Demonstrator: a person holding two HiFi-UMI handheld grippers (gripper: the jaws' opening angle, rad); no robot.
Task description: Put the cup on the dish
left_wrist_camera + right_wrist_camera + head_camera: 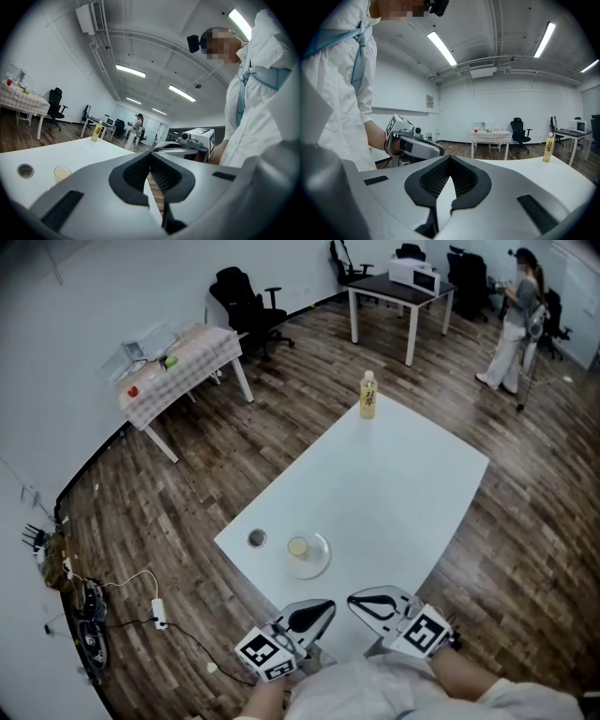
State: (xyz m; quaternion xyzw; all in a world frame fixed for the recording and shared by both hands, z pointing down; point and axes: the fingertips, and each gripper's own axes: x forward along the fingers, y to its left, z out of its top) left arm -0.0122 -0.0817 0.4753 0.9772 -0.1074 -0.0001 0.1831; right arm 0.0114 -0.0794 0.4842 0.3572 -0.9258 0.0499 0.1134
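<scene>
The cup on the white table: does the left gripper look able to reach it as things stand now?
Probably yes. Only bare table lies between the left gripper and the cup, with nothing in the way. Its jaws are shut, though, and would have to open first.

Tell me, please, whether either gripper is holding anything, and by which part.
Nothing is held: the left gripper and the right gripper are both shut with nothing between their jaws.

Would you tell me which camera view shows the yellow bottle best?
The right gripper view: the yellow bottle stands side-on, with its label visible. The left gripper view shows it smaller; the head view shows it from above, at the far end of the table.
</scene>
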